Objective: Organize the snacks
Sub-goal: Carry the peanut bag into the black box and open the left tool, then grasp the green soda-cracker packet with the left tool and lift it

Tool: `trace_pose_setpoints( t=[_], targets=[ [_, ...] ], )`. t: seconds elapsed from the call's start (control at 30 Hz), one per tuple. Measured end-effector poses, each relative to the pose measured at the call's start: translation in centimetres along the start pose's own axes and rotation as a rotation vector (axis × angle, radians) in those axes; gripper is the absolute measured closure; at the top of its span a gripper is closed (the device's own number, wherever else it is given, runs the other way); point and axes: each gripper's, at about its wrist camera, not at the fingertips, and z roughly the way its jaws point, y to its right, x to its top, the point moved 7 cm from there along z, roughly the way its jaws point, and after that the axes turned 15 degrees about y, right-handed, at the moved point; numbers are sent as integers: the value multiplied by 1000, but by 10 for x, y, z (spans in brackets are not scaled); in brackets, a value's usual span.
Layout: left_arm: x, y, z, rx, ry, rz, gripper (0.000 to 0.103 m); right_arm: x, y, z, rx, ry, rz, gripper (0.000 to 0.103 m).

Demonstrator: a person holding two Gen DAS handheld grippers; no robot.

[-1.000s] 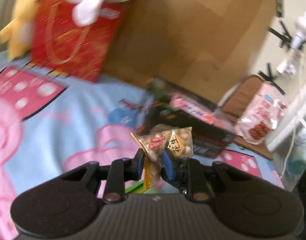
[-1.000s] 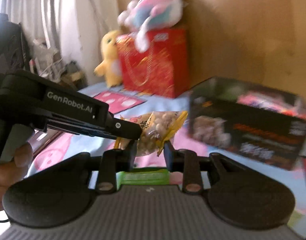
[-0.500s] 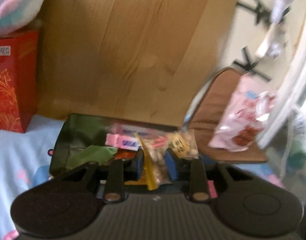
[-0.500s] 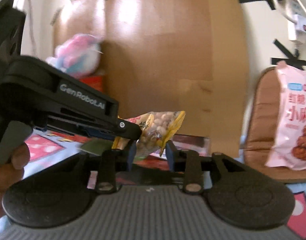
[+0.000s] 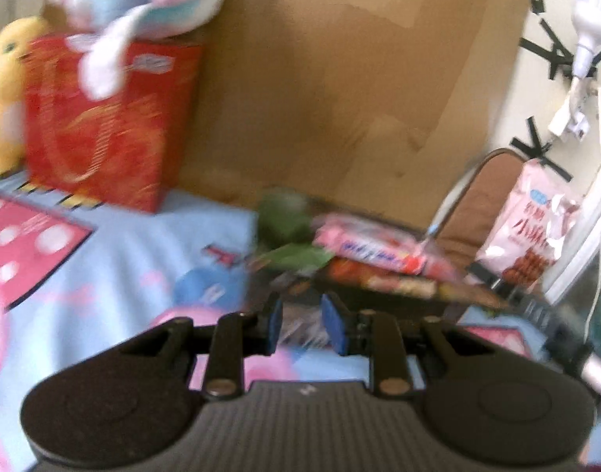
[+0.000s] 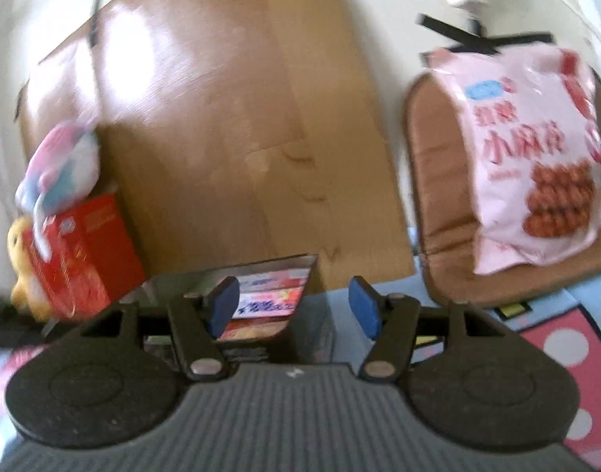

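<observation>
The left gripper (image 5: 300, 324) has its blue pads close together with nothing visibly between them. The right gripper (image 6: 294, 306) is opening, its jaws apart and empty. Ahead of both, the dark open snack box (image 6: 296, 261) sits on the blue cartoon bedsheet (image 5: 123, 251), holding a pink wrapped snack packet (image 5: 369, 246). Far right, a large pink snack bag (image 6: 536, 157) leans on a brown cushion (image 6: 434, 181).
</observation>
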Motion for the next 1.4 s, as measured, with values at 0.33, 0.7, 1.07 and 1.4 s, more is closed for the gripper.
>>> trace_pose_setpoints(
  t=[0.33,0.7,1.07,1.4],
  targets=[
    [-50,-59,-78,63,-67,-123,80,-6,51,-6,-185,-36,213,43],
    [-76,-64,-84,-77,-139,-283,74,-51,-101,-123,523,-354,-2,42],
    [-82,-63,-82,-93,-149,-258,67,-101,-167,-131,692,-538,-134,37],
    [-71,-73,-80,-95,-125,-260,64,-109,-170,-131,641,-474,-280,36]
  ],
)
